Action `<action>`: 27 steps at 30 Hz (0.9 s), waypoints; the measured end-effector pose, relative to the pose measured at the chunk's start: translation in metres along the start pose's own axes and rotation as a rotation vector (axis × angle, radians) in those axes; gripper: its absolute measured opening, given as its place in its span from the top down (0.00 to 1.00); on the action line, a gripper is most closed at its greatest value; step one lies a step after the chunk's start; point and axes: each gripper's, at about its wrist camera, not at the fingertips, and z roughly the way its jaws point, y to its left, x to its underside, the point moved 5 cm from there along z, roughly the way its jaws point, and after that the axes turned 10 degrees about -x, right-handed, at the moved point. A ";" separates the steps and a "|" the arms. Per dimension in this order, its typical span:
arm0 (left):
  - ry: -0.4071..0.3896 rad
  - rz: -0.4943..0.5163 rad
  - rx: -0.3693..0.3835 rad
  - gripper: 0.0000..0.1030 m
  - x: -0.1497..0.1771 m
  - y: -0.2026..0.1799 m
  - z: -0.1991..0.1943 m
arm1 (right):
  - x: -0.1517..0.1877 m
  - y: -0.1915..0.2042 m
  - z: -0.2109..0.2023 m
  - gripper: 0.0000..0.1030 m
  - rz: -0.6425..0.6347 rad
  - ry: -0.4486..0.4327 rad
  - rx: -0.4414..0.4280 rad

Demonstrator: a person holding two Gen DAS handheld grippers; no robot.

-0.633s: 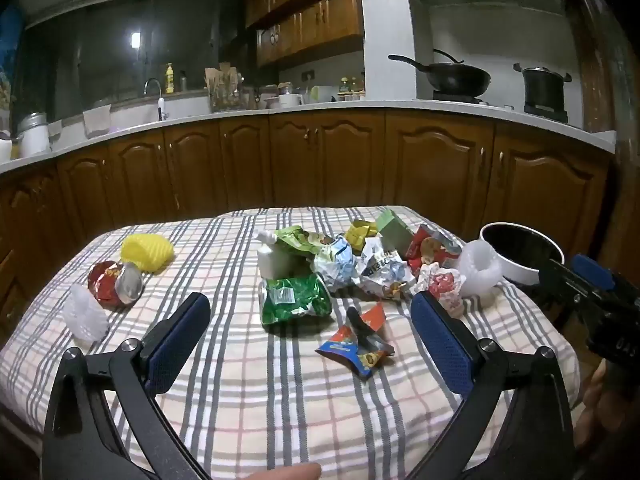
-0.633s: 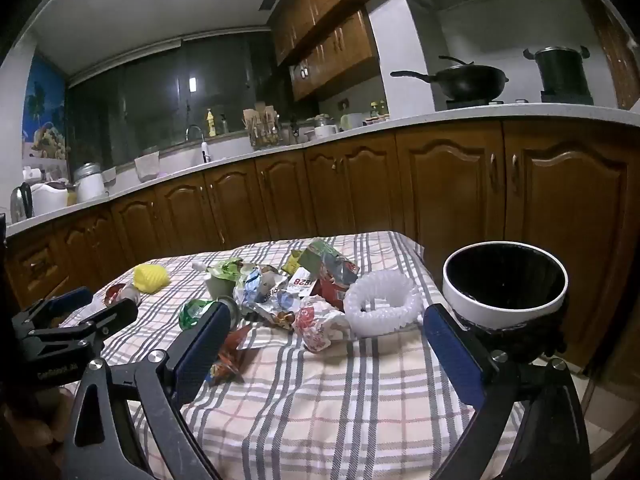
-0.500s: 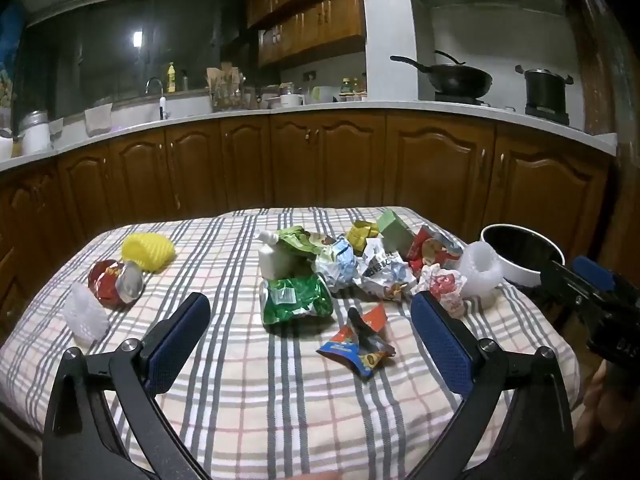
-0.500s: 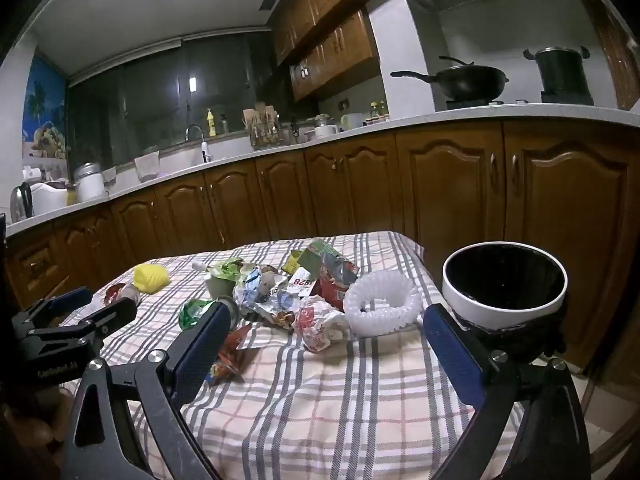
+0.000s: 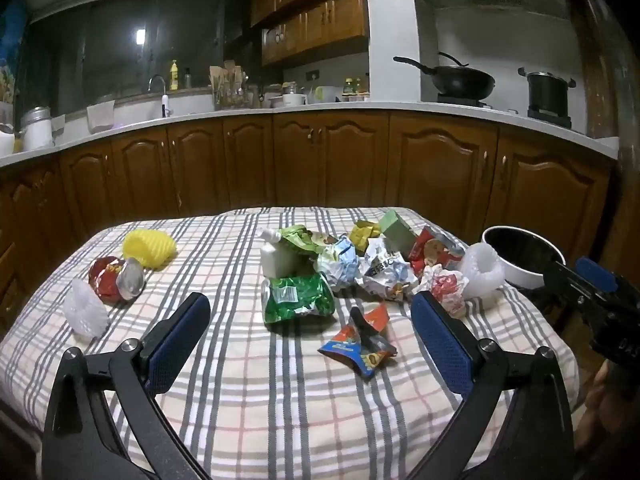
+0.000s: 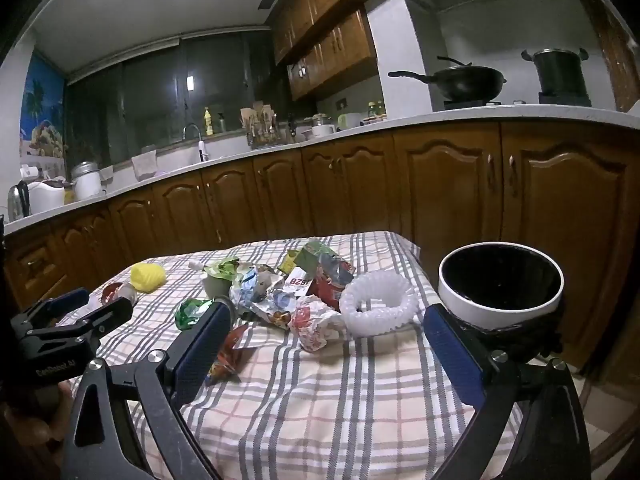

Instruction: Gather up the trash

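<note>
A heap of crumpled wrappers (image 5: 380, 268) lies on the checked tablecloth (image 5: 280, 392), with a green bag (image 5: 298, 298), a blue and orange wrapper (image 5: 360, 340) and a white foam net (image 5: 482, 274). A red wrapper (image 5: 116, 280), yellow foam net (image 5: 149, 248) and white foam net (image 5: 86, 312) lie at the left. A white-rimmed bin (image 6: 500, 288) stands off the table's right edge. My left gripper (image 5: 310, 334) is open and empty above the near table. My right gripper (image 6: 328, 340) is open and empty, short of the heap (image 6: 288, 292).
Wooden cabinets (image 5: 332, 164) and a white counter run behind the table. A wok (image 5: 460, 80) and a pot (image 5: 548, 92) sit on the stove at the right. The right gripper shows at the right edge of the left wrist view (image 5: 592, 292).
</note>
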 end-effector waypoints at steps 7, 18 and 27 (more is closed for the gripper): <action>0.002 -0.001 0.001 0.00 -0.004 -0.003 -0.003 | 0.001 -0.004 0.001 0.04 0.006 0.000 0.001; 0.006 -0.008 0.007 0.00 -0.005 -0.007 -0.004 | 0.000 -0.002 -0.001 0.04 0.004 0.002 0.003; 0.007 -0.005 0.006 0.00 -0.005 -0.004 -0.003 | -0.002 -0.002 -0.001 0.04 0.006 0.005 0.003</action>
